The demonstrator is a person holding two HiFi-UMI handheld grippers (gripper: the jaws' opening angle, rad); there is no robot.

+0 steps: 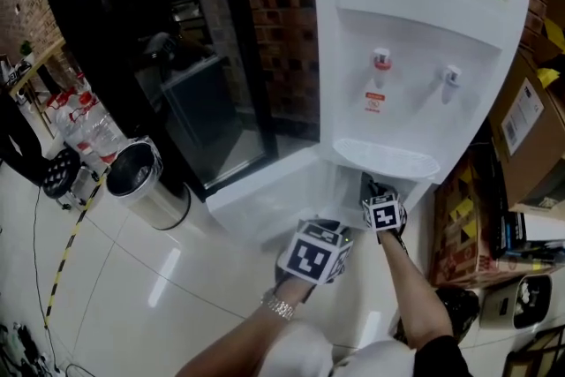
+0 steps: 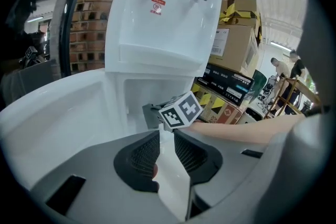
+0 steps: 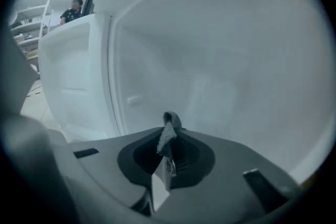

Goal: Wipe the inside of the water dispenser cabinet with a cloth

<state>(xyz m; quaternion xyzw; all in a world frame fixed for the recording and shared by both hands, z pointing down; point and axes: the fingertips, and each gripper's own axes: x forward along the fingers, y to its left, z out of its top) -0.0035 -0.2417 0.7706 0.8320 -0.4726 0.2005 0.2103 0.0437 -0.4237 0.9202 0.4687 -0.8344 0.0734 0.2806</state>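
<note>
Dispenser: white water dispenser (image 1: 415, 31) against a brick wall. Top cut off in head view.
Cabinet: the cabinet (image 1: 346, 183) sits under the drip tray (image 1: 388, 156). Head view shows only a sliver of the opening, interior not readable there.
Door: cabinet door (image 1: 256, 199) swung open to the person's left. Inner face fills the left of left gripper view (image 2: 47, 113). Also at left in right gripper view (image 3: 73, 76).
R gripper: right gripper (image 1: 371, 190) reaches into the cabinet, tips lost under the tray in head view. Its marker cube and dark front show in left gripper view (image 2: 152, 115).
R jaws: pressed together on the cloth (image 3: 168, 131).
Cloth: grey, a small tuft pokes up past the tips. The rest is hidden betw. the pads, and it isn't visible in head view. It's close to the white cabinet wall (image 3: 220, 60); can't tell if touching, as the wall is hazy.
L gripper: left gripper (image 1: 325, 236) is outside the cabinet at the door's outer edge, jaws under its cube in head view.
L jaws: nearly closed (image 2: 161, 136), a thin white panel edge wedged betw. the pads. Looks like the door's edge, not 100% sure.
Right side: cardboard boxes (image 1: 525, 128), partly cut off.
Left side: steel bin (image 1: 141, 181) on the floor.
</note>
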